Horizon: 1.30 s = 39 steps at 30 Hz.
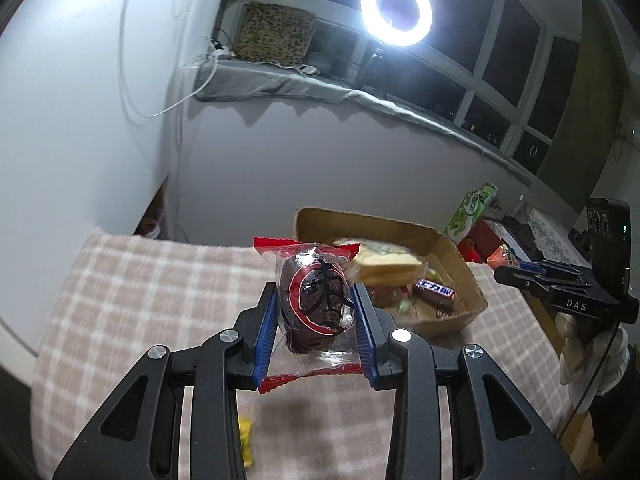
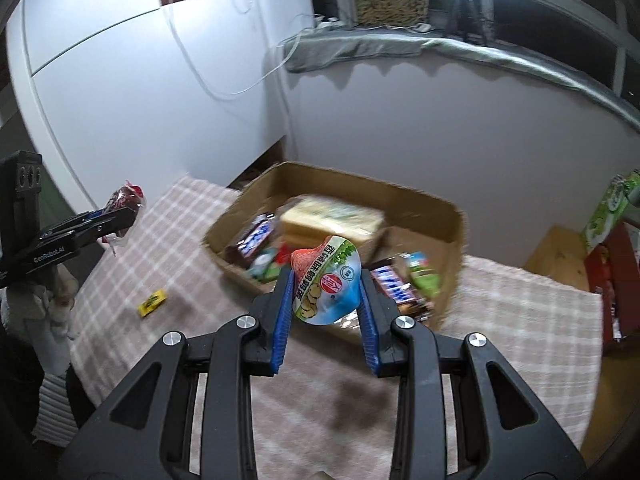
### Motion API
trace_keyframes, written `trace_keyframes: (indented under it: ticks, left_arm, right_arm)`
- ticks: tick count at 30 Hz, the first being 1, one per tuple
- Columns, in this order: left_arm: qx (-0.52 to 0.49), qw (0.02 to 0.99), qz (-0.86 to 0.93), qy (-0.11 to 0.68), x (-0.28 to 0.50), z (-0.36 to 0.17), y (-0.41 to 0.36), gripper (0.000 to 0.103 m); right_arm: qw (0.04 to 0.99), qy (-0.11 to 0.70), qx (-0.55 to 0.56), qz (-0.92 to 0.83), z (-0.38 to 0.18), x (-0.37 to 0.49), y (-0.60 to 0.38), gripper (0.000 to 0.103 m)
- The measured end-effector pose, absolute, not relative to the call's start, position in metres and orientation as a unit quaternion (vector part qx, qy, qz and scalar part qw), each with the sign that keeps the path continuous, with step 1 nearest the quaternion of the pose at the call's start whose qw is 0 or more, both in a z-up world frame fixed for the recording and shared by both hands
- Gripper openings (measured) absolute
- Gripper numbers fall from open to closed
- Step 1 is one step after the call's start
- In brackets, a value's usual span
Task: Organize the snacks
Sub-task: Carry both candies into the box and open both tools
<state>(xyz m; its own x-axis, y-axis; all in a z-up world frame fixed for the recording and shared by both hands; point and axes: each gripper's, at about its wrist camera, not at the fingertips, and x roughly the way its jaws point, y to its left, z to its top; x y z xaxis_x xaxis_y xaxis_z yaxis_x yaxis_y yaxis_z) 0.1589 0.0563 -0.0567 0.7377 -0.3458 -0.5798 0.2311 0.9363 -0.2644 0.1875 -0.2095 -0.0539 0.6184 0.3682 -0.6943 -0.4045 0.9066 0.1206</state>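
Both pairs of jaws are clamped on snacks: the left gripper [image 1: 316, 312] pinches a dark red date-like sweet in a clear, red-edged plastic wrapper [image 1: 314, 304], and the right gripper [image 2: 326, 292] squeezes a small round cup with a printed foil lid [image 2: 326, 280]. Each is held clear of the pink-and-white checked blanket [image 1: 132, 292] covering the surface, where one small yellow packet [image 2: 152, 302] lies alone. Just beyond sits the open brown cardboard box [image 2: 440, 216], already holding chocolate bars, green packets and a pale block. This looks like the carry step, and the next move likely calls for bringing each snack over the rim and letting go without tangling arms. Chinese characters mark the wrapper and lid; the grippers read "DAS" and "GenRobot.AI". A ring light [image 1: 396, 10] glares by the dark window.
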Motion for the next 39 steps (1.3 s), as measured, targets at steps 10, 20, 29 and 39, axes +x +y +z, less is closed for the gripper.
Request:
trace_keyframes:
  ticks: [10,20,29,39]
  left_arm:
    - [-0.072,0.912,-0.172,0.364,0.204,-0.079,0.017,0.034]
    - [-0.06,0.901,-0.183,0.388,0.216,-0.093,-0.008,0.034]
    - [-0.051,0.893,-0.18,0.409,0.224,-0.097,-0.017,0.059]
    - [-0.045,0.901,-0.176,0.393,0.21,-0.087,-0.014,0.059]
  right_arm:
    - [0.9,0.394,-0.008,0.186,-0.068,0.222,-0.233,0.032]
    - [0.888,0.422,0.004,0.182,-0.098,0.243,-0.238,0.032]
    - [0.887,0.427,0.001,0.176,-0.105,0.246,-0.236,0.059]
    - [0.894,0.411,-0.007,0.179,-0.092,0.236,-0.23,0.066]
